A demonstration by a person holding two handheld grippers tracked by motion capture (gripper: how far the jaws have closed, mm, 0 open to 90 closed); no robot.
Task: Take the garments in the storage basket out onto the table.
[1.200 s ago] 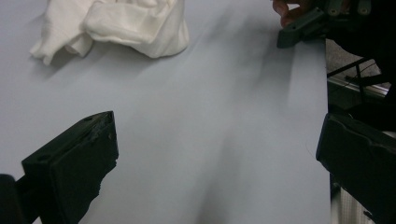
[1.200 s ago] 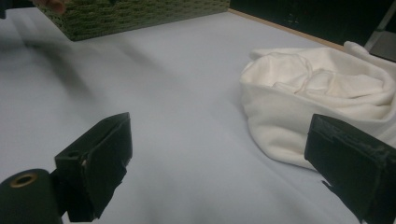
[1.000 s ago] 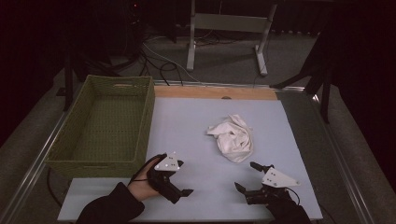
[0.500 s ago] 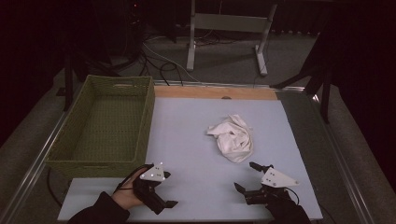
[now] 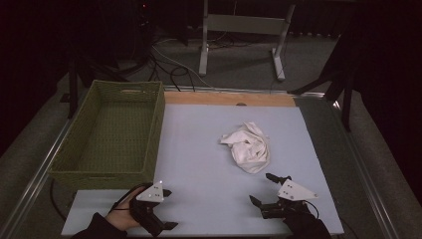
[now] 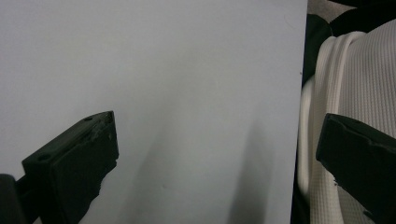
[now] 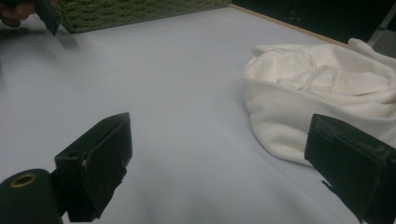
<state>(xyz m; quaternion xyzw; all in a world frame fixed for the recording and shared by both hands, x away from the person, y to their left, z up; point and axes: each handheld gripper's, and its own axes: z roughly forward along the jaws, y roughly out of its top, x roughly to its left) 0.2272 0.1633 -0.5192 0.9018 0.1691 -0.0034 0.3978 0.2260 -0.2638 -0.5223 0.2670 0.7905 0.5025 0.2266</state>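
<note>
Nearest the person, 2 grippers sit low over the front edge of the pale tabletop (image 5: pixel 199 149). The left gripper (image 5: pixel 166 209), held in the left hand (image 5: pixel 130 213), is turned sideways along that edge; in the left gripper view its fingers (image 6: pixel 74 158) stand wide apart over bare surface, with nothing between them, and the person's white ribbed sleeve (image 6: pixel 359 74) lies just past the edge. It looks parked out of the way, leaving the middle free.

The right gripper (image 5: pixel 263 188) also has its fingers (image 7: pixel 95 163) spread wide and empty. It points toward the crumpled white cloth (image 5: pixel 249 148), which in the right gripper view (image 7: pixel 327 88) lies just ahead and to the right of the fingers, near but not touching. That aim suggests the right side is lined up to reach for the cloth, probably pinching a raised fold.

The cloth is bunched in 1 loose heap right of the tabletop's centre, well apart from the woven green basket (image 5: pixel 154 124), which stands open and empty along the left edge, a likely place to receive it.

Counted: 2 grippers, 1 cloth, 1 basket. Beyond the far edge, cables (image 5: pixel 174 64) and a metal stand (image 5: pixel 239 30) sit on the floor.
</note>
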